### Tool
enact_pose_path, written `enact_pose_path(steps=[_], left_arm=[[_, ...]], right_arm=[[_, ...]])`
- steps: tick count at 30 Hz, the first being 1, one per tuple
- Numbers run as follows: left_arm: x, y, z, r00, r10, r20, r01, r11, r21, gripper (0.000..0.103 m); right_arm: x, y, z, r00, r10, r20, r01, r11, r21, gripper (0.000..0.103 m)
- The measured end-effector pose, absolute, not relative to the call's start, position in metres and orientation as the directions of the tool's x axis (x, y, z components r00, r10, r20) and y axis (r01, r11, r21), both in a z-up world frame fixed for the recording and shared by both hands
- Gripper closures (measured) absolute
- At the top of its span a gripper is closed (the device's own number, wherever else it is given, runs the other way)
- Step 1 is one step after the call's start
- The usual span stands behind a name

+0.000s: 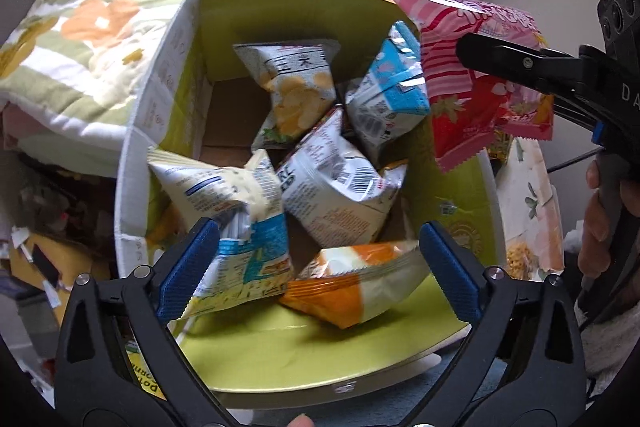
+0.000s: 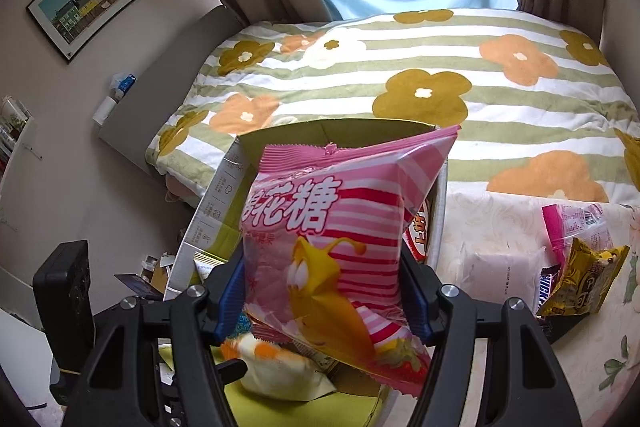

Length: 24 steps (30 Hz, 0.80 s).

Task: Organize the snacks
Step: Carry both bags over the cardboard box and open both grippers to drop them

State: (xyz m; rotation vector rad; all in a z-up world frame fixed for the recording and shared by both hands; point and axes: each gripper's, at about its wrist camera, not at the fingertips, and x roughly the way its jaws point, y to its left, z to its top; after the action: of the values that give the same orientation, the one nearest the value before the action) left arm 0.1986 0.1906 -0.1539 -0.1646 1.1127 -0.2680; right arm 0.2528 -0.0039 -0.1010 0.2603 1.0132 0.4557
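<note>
The pink striped bag (image 2: 332, 251) is showing large white characters "花糖" (the first character is blurred); a dark wrapper (image 2: 547, 287) beside it is showing a cut-off "SNICK".

A pink-and-red striped snack bag (image 2: 332, 251), a lime-green-lined box (image 1: 280, 359), and a green-striped quilt with orange flowers (image 2: 500, 75).

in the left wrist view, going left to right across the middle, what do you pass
flowered quilt → white wall of the cardboard box → corn chip bag → blue and white bag → pink striped candy bag → right tongs clamped on that pink bag
</note>
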Motion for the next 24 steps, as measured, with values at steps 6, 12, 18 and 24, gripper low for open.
enact_pose_path(steps=[6,12,18,24], left_arm=[[0.197,0.200,-0.159,0.409,-0.268,-0.872,0.100,0.963,-0.249,0.003],[0.191,0.201,-0.160,0.406,-0.242,-0.881,0.080,0.970,-0.230,0.003],[0.185,0.205,-0.162,0.387,-0.211,-0.898,0.061,0.977,-0.204,0.000],[0.182,0.206,-0.160,0.373,-0.210,-0.904,0.067,0.978,-0.200,0.000]], right_arm=[[0.253,0.012,-0.104,0.404,0.505,-0.763,-0.295,0.861,0.413,0.041],[0.260,0.024,-0.115,0.362,0.501,-0.786,-0.310,0.860,0.406,0.025],[0.251,0.020,-0.116,0.410,0.532,-0.740,-0.272,0.846,0.458,0.010],[0.242,0.020,-0.108,0.433,0.511,-0.742,-0.267,0.859,0.436,0.010]])
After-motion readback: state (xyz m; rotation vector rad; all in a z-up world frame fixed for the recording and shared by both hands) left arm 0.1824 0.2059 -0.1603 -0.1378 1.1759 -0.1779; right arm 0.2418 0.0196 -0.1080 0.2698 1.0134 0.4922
